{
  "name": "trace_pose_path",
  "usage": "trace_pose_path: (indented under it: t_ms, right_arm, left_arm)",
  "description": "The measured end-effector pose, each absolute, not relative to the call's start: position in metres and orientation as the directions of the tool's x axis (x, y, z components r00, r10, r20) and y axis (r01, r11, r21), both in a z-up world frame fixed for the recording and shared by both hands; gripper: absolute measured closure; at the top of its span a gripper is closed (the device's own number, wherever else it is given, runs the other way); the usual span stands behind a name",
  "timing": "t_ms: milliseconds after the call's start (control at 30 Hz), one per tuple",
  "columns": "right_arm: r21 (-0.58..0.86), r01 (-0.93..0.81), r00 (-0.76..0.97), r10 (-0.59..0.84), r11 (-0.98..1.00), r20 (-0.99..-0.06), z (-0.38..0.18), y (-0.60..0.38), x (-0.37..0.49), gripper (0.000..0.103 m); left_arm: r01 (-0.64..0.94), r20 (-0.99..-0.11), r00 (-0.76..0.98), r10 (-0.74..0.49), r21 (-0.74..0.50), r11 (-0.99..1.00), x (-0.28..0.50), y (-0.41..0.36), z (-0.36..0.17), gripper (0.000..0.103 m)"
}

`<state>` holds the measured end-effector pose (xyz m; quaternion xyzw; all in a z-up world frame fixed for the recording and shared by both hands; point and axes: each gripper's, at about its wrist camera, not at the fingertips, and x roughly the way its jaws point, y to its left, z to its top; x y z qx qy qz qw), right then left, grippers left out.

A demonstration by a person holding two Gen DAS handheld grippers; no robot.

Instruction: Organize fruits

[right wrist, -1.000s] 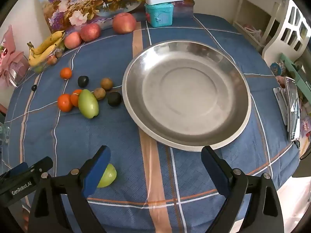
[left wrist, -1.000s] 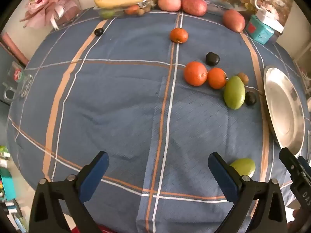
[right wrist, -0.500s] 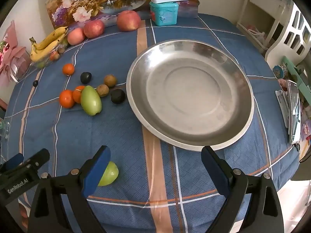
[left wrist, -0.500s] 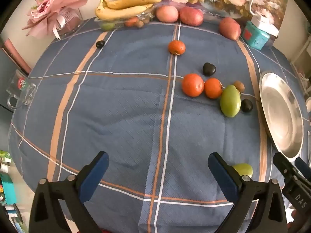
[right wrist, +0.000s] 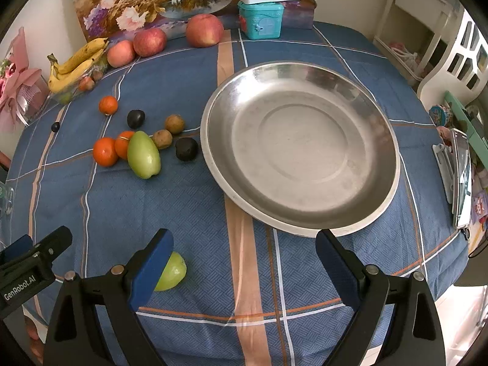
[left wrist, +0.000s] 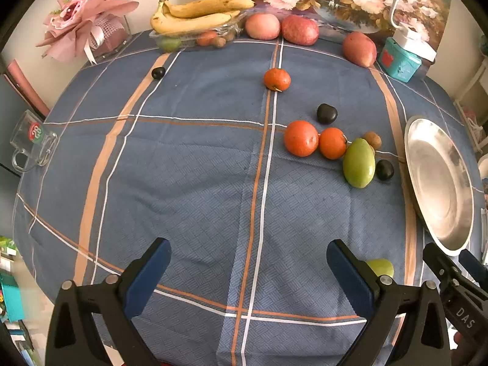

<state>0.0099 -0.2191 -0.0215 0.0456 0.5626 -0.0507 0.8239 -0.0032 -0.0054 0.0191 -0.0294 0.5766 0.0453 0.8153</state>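
Your left gripper [left wrist: 248, 270] hovers with jaws spread wide over the blue plaid tablecloth [left wrist: 189, 183], holding nothing. Your right gripper [right wrist: 244, 262] is likewise wide open and empty, at the near edge of the round steel plate [right wrist: 300, 225]. A small green fruit [right wrist: 172, 271] lies just beside its left finger. Farther left, the long green mango [right wrist: 143, 155] touches two orange tangerines [right wrist: 105, 152], with dark plums [right wrist: 186, 148] nearby.

The plate [right wrist: 300, 225] is brushed metal with a dull shine. A woven cloth [left wrist: 195, 183] covers the worktop. The mango [right wrist: 143, 154] beside the plate has smooth, glossy skin.
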Motion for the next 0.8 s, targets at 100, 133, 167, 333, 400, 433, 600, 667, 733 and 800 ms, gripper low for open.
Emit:
trace_pose_path:
  t_ms: [100,133,167,333,400,433,600,667,733,800]
  right_arm:
    - [0.018,0.136,0.361,-0.032,0.991,-0.932,-0.0222,-0.2194,0.0094,0.008]
    - [0.018,0.136,0.36,-0.033,0.991,-0.932,-0.0224,-0.2194,0.0093,0.008]
    - [0.018,0.136,0.36,-0.033,0.991,-0.932,-0.0225,-0.2195,0.0092,0.008]
    - [0.018,0.136,0.359,-0.032,0.991,-0.933,-0.0225,-0.2194,0.0091,0.008]
    - [0.017,0.136,0.36,-0.033,0.991,-0.933,-0.0222,-0.2189,0.0095,0.008]
    - [0.018,0.135,0.36,-0.033,0.991,-0.932,-0.0223,-0.219,0.0092,0.008]
    - [0.016,0.134,0.359,-0.033,0.991,-0.933,-0.0222,-0.2184,0.0093,0.008]
    - [0.016,0.134,0.359,-0.033,0.991,-0.933,-0.0224,-0.2184,0.0088,0.008]
    - [0.016,0.133,0.359,-0.033,0.991,-0.933,-0.0224,-0.2184,0.0089,0.008]
    - [0.015,0.132,0.359,-0.034,0.991,-0.933,-0.0232,-0.2179,0.0075,0.008]
  left_arm:
    - [-0.11,-0.944,0.328,0.038,0.002,0.994,-0.0031,-0.0044,0.0187,0.0]
    - [-0.11,-0.944,0.328,0.039,0.003,0.994,-0.0033,-0.0041,0.0187,0.0]
    - [-0.11,-0.944,0.327,0.038,0.002,0.994,-0.0032,-0.0039,0.0186,0.0]
    - [-0.108,-0.945,0.326,0.036,0.001,0.994,-0.0037,-0.0035,0.018,0.0]
    - [-0.109,-0.945,0.326,0.037,0.001,0.994,-0.0041,-0.0036,0.0177,0.0]
    - [-0.109,-0.945,0.326,0.038,0.002,0.994,-0.0042,-0.0037,0.0176,0.0]
    - [-0.112,-0.946,0.321,0.038,0.002,0.994,-0.0041,-0.0039,0.0164,0.0]
    - [-0.112,-0.946,0.321,0.038,0.002,0.994,-0.0045,-0.0036,0.0163,0.0]
    - [-0.11,-0.947,0.32,0.038,0.003,0.994,-0.0047,-0.0037,0.0162,0.0]
    - [-0.111,-0.947,0.32,0.038,0.003,0.994,-0.0047,-0.0037,0.0162,0.0]
